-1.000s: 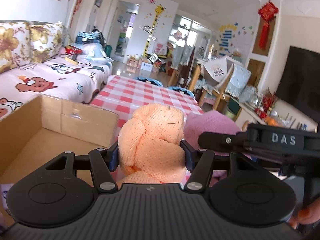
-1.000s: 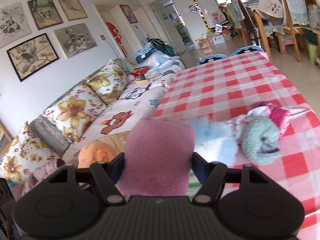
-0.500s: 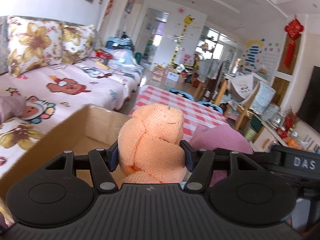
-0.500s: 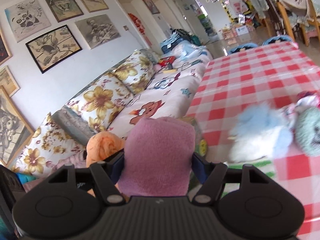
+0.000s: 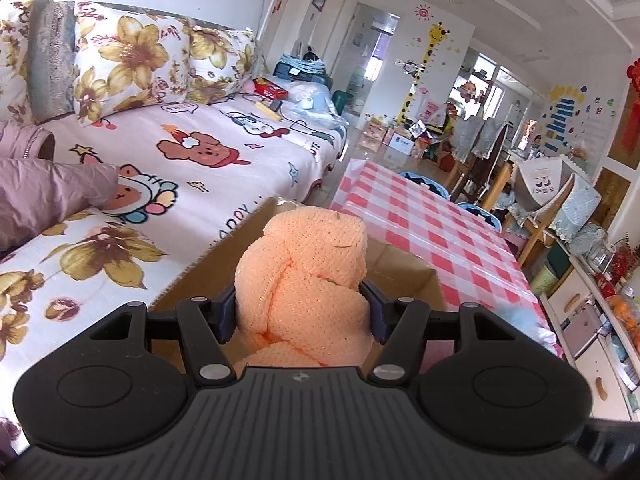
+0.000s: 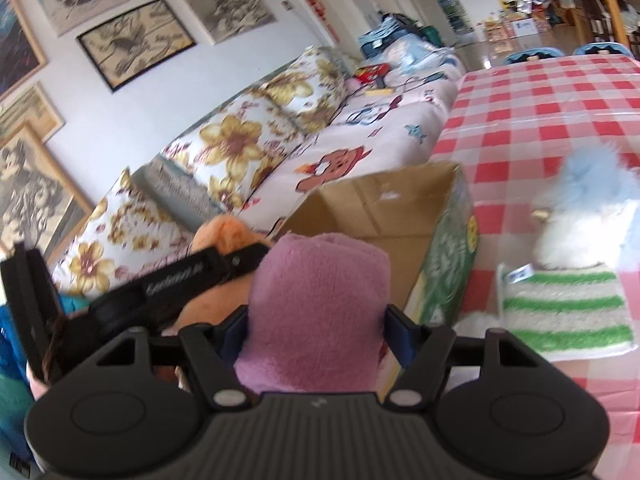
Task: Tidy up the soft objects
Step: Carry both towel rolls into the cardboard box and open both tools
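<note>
1. The left claw [image 5: 298,312] was closed on an orange knitted bundle [image 5: 304,276], both fingers pressed into its sides, holding it above the open cardboard box [image 6: 384,204].
2. The right claw [image 6: 316,328] gripped a folded purple fleece cloth [image 6: 320,304] in the same way, just short of the box's near edge and beside the left claw.
3. As far as the box interior showed, it looked empty, so neither soft item had been placed yet. I judged the task to be at an early stage, with both pieces about to be lowered in.
4. More remained on the worktop [image 6: 560,92]: a fluffy pale blue and white toy [image 6: 588,216] rested against a green-and-white striped towel [image 6: 564,312], both just beside the box's printed green side.
5. The worktop wore a red-and-white checked cloth, and the box sat at its edge nearest a sofa [image 5: 192,152].
6. The sofa had a pink cartoon-print cover and yellow floral cushions [image 5: 128,64]. Framed drawings [image 6: 136,40] hung above it, and a giraffe height chart [image 5: 424,64] decorated a far wall of a bright, cluttered living room.
</note>
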`<action>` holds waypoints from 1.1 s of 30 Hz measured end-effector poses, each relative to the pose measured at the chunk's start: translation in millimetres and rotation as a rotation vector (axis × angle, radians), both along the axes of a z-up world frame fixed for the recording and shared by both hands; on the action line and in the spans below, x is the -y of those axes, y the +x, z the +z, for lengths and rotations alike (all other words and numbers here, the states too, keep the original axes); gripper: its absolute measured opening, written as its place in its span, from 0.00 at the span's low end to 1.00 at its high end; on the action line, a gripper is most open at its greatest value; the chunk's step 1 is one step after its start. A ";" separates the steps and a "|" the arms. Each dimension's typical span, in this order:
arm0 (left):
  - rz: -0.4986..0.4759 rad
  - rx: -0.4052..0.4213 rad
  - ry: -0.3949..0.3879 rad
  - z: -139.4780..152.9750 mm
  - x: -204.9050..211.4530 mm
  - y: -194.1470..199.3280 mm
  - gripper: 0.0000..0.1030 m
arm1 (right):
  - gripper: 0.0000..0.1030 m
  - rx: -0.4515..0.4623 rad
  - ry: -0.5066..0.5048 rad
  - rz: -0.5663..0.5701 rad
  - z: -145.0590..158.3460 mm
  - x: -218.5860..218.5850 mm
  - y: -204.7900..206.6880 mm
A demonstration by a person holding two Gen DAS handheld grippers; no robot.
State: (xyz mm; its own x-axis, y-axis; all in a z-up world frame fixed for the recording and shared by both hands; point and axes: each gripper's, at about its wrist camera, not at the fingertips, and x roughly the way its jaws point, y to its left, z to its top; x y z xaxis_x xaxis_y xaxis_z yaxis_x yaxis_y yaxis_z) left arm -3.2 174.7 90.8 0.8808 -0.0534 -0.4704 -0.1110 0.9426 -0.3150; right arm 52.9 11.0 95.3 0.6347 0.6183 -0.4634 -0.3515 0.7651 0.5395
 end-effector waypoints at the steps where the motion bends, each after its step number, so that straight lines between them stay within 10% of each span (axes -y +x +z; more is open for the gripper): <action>1: 0.002 -0.002 0.003 -0.1 -1.3 0.8 0.73 | 0.68 -0.003 -0.004 0.013 -0.5 -4.5 -0.5; 17: 0.037 -0.040 0.057 -4.9 1.0 3.4 0.85 | 0.79 -0.015 -0.081 0.122 -12.2 -31.4 -6.0; 33: -0.008 -0.018 0.120 -1.6 12.1 -13.3 0.96 | 0.87 0.090 -0.102 -0.137 6.9 35.9 -21.6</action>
